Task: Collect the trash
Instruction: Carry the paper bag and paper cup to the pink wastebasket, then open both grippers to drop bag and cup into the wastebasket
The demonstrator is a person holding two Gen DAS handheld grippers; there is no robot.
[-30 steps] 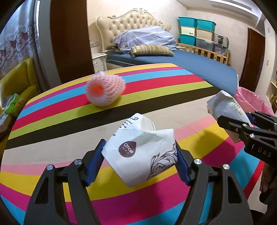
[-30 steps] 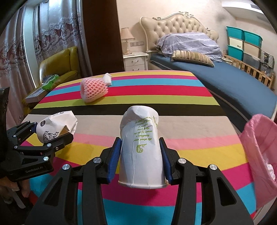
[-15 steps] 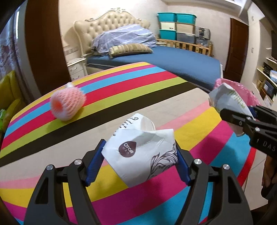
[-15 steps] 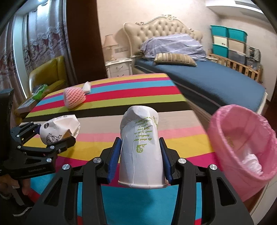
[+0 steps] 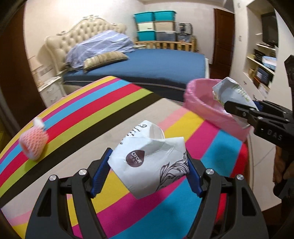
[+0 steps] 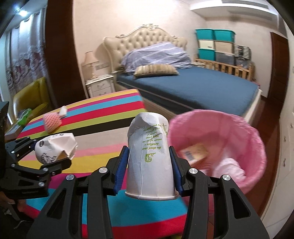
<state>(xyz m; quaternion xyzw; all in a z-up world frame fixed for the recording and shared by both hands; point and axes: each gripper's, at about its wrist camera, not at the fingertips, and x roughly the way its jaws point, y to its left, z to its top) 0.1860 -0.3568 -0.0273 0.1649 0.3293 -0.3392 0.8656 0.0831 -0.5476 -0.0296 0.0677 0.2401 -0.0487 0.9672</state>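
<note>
Rainbow-striped tablecloth (image 5: 114,103), pink bin liner (image 6: 238,128), white cup (image 6: 149,156) with green print, navy bed (image 6: 193,88), teal boxes (image 5: 154,16).

2 paper cups (image 5: 149,158) (image 6: 149,156), 1 foam net (image 5: 34,144), 1 pink bin (image 6: 244,132), 2 grippers (image 5: 148,171) (image 6: 148,168).

Both hand-held grippers swung toward the pink bin (image 6: 244,132), foam net (image 5: 34,145) now farther left.
</note>
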